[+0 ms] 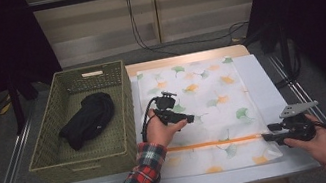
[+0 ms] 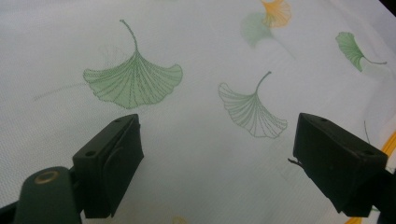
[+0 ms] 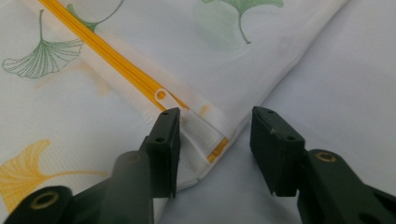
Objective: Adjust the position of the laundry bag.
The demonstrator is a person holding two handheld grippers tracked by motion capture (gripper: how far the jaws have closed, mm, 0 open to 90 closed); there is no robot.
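While the right tool (image 3: pixel 212 140) sits at the near right corner of the mesh laundry bag (image 1: pixel 203 99) on the bench (image 1: pixel 276 168), its jaws stand half open astride the end of the orange zipper (image 3: pixel 121 63), gripping nothing. Further in, the left tool (image 2: pixel 215 154) hovers wide open over the bag's middle, empty. Beyond, a wicker basket (image 1: pixel 125 149) holds a black garment (image 1: pixel 87 119).
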